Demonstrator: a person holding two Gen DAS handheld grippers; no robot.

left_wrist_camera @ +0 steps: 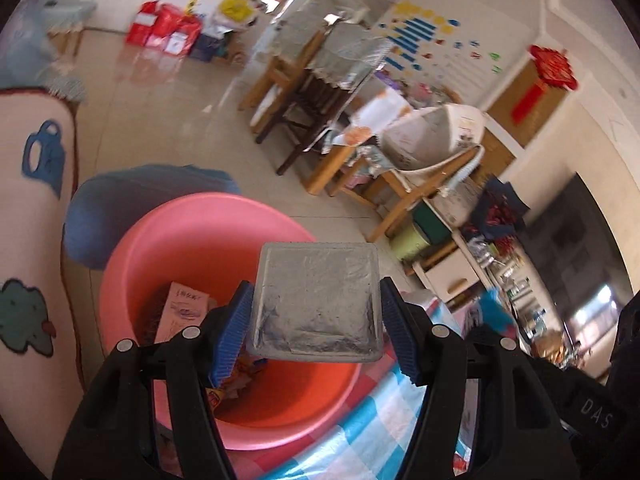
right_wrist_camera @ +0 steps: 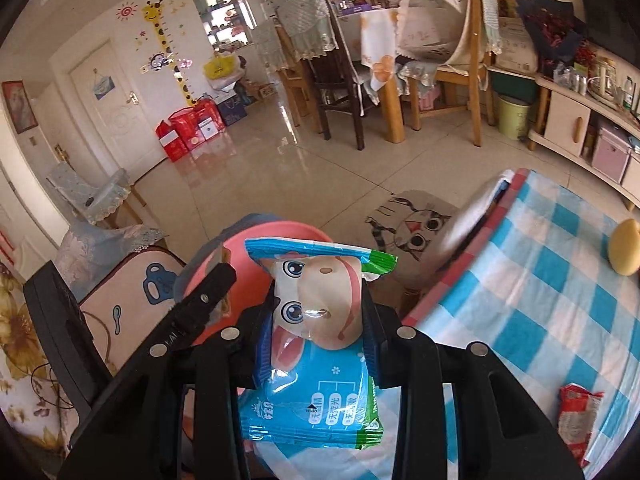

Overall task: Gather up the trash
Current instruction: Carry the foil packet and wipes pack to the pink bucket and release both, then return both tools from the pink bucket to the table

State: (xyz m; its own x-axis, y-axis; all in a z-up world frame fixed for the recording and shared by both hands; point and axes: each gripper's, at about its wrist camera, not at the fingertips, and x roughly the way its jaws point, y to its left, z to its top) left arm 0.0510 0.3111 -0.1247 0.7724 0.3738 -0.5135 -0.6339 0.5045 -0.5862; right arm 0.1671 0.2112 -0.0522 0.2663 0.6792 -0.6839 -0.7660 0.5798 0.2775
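Left wrist view: your left gripper (left_wrist_camera: 316, 312) clamps a foil-topped tray (left_wrist_camera: 316, 304) above the pink bucket (left_wrist_camera: 208, 224); your right gripper (right_wrist_camera: 318, 320) squeezes a blue wipes packet (right_wrist_camera: 316, 360).

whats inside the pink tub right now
In the pink tub, a pale printed carton leans on the wall, with crumpled yellow-orange wrappers on the bottom. The left gripper and its foil packet cover the rest of the floor.

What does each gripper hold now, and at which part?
The left gripper holds a silver foil pack by its two side edges. The right gripper holds a blue wet-wipe packet across its middle.
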